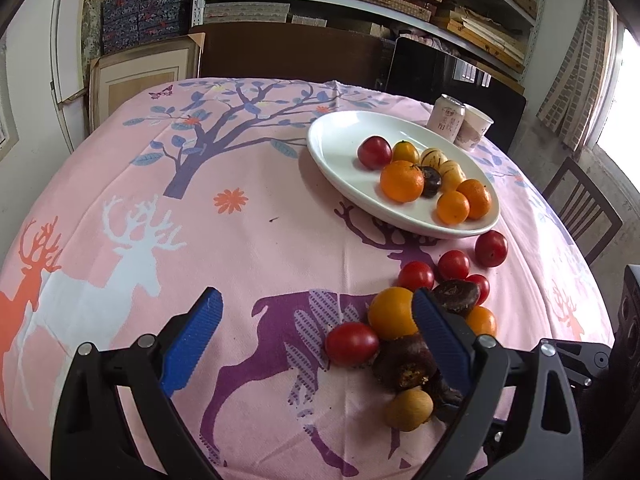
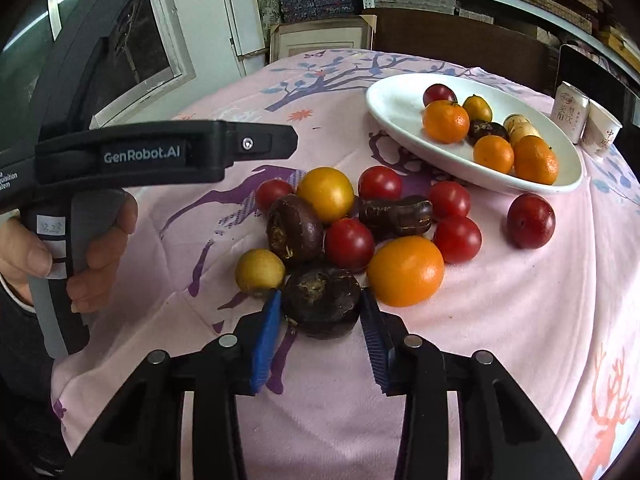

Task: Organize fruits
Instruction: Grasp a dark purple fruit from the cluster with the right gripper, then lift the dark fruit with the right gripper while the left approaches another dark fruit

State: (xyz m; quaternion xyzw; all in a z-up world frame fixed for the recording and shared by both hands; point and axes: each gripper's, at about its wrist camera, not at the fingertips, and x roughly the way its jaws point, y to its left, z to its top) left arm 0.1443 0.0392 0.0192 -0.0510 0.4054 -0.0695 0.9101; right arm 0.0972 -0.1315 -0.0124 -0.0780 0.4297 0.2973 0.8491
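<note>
On the pink deer-print cloth lies a loose pile of fruit: red tomatoes [image 2: 349, 243], a big orange fruit [image 2: 405, 270], a yellow one [image 2: 326, 194], and dark brown ones [image 2: 294, 229]. My right gripper [image 2: 320, 295] is shut on the nearest dark brown fruit [image 2: 322, 304], a blue pad against each side of it while it rests on the cloth. My left gripper [image 1: 316, 294] hangs open above the cloth left of the pile, holding nothing. The white oval plate [image 2: 378, 100] at the back right carries oranges [image 2: 445, 121], a red plum, a dark fruit and pale striped ones.
A lone red plum [image 2: 531, 221] lies right of the pile, below the plate. A can [image 2: 571, 111] and a paper cup [image 2: 602, 130] stand behind the plate. A hand [image 2: 102, 256] grips the left tool's handle at the left. A chair [image 1: 580, 208] and shelves surround the table.
</note>
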